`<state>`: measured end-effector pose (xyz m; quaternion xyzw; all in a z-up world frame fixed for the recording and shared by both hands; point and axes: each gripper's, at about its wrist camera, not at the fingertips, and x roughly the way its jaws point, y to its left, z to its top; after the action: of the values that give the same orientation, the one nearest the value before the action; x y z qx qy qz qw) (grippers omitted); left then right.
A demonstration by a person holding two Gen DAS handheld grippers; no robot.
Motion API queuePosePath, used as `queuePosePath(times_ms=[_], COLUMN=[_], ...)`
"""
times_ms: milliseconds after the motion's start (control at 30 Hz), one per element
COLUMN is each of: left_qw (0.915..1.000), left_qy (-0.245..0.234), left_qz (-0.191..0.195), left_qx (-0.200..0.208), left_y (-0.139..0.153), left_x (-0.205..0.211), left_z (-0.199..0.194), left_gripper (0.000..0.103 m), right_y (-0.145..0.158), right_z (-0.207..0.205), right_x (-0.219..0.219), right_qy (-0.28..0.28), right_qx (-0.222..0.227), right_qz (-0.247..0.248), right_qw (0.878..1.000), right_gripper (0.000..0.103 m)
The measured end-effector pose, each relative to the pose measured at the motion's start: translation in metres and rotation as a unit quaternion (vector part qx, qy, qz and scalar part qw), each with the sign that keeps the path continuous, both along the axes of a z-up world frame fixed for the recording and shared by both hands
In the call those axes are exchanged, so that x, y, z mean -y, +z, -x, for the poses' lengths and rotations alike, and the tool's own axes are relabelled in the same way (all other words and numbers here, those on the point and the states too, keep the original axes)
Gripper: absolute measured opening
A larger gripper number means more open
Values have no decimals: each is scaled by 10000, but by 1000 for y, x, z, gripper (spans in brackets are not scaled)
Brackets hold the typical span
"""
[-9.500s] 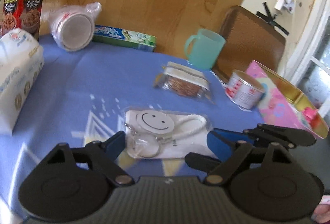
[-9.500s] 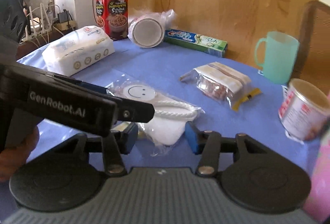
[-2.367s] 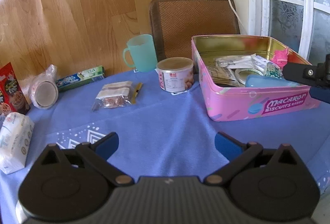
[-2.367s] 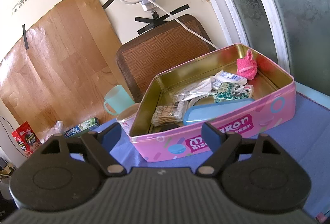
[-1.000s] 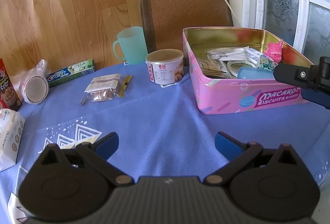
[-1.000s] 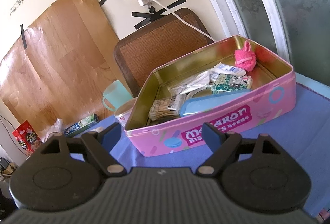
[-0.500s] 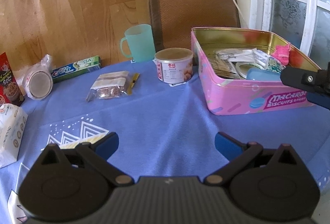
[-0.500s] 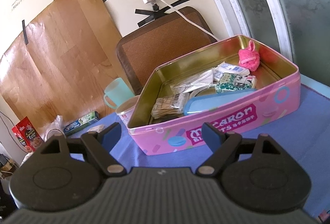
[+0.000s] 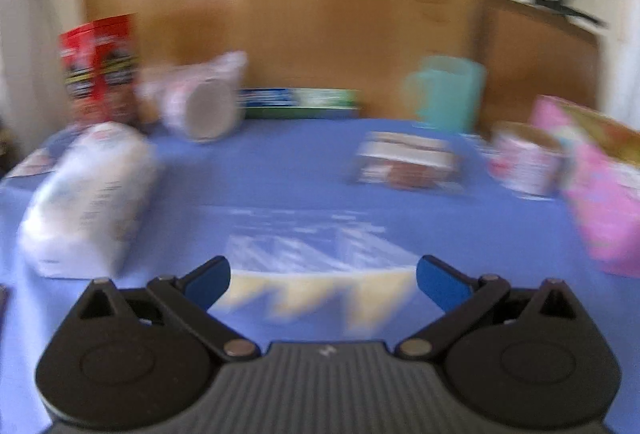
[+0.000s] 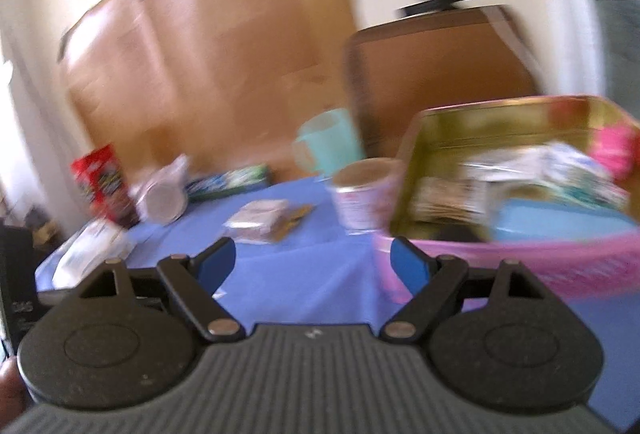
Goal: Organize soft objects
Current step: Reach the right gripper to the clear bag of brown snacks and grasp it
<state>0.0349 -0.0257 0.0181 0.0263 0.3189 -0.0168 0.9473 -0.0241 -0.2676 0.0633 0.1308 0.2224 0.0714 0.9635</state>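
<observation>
Both views are blurred by motion. My left gripper (image 9: 323, 280) is open over the blue tablecloth (image 9: 280, 186), nothing between its fingers. A white tissue pack (image 9: 86, 202) lies to its left. A clear snack bag (image 9: 408, 164) lies ahead on the right. The pink biscuit tin (image 9: 600, 202) shows at the right edge. My right gripper (image 10: 313, 262) is open and empty, beside the tin's (image 10: 520, 254) near corner. Inside the tin are packets, a blue lid and a pink soft item (image 10: 612, 150). The snack bag (image 10: 260, 220) and tissue pack (image 10: 92, 250) lie further left.
At the back stand a red cereal box (image 9: 100, 70), a bagged round container (image 9: 204, 102), a flat green-blue box (image 9: 300, 100) and a teal mug (image 9: 448, 94). A small printed can (image 9: 528, 162) sits beside the tin. A brown chair back (image 10: 440, 50) rises behind the table.
Both grippers have swung to the left and rolled. The tin has slid to the right edge of the left view, and the tissue pack and cereal box now fill its left side.
</observation>
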Motion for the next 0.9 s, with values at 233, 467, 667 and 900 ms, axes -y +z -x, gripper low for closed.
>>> queuePosePath(times_ms=[233, 467, 667, 900], left_qw=[9958, 9948, 9947, 9853], left_qy=[804, 799, 603, -362], left_qz=[289, 267, 689, 1668], left_qx=[335, 575, 458, -95], left_y=[-18, -16, -17, -16], left_x=[-41, -35, -42, -49], left_z=[-8, -2, -2, -2], left_gripper=[103, 103, 103, 102], right_y=[-28, -65, -59, -54], right_z=[-137, -216, -167, -43], right_x=[-64, -82, -70, -57], right_qy=[762, 802, 1139, 1586], right_qx=[-696, -1237, -1039, -907], right_qz=[485, 999, 1089, 1129], right_qw=[9935, 9840, 9820, 9767], right_gripper=[89, 84, 59, 58])
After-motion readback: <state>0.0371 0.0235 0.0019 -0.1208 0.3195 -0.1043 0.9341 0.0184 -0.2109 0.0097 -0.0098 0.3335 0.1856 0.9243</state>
